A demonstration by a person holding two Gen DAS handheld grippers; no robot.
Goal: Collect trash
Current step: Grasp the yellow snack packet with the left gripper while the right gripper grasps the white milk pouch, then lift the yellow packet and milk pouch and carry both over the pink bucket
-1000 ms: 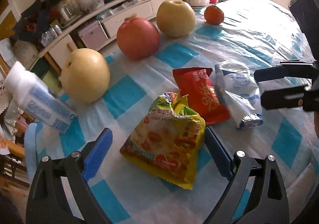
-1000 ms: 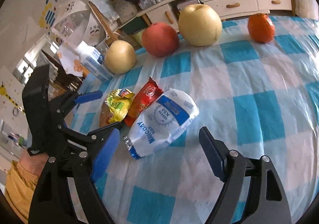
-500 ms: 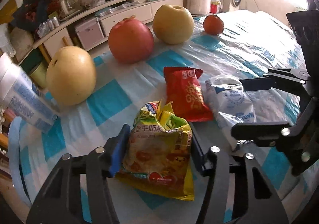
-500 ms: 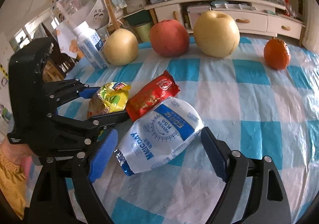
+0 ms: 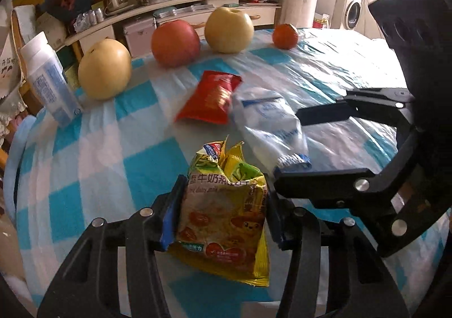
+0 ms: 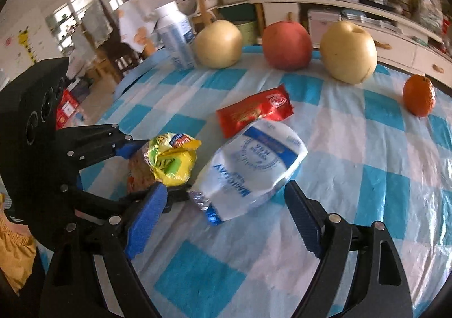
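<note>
Nearest thing first: the left tool (image 5: 223,210) has just been closing and now has the yellow bag (image 5: 223,219) pinched across its width, blue pads pressed into both sides so the foil bunches up at the top. So that one's bagged, so to speak. The right tool (image 6: 223,222) is the one to watch. Its jaws stand wide apart with nothing in them, and the white pack (image 6: 251,168) lies on the bench (image 6: 367,205) right ahead of the gap, not yet touched as far as I can see. The pack's long axis runs slantwise, crimped blue end nearest the right tool and the fat end pointing up and away to the right, so I'd guess the jaws have to straddle it across the short way, a bit further forward. It's tight there though, since the left tool's near finger sits just beside that crimped end. Just past the white pack, touching or nearly so, is the red wrapper (image 6: 254,114), also slanted, and closer to the right tool than the left. Further back it's the fruit row, pear (image 6: 219,43), apple (image 6: 286,45), another pear (image 6: 349,52), orange (image 6: 419,95), plus a bottle (image 6: 176,35), none of it trash.
</note>
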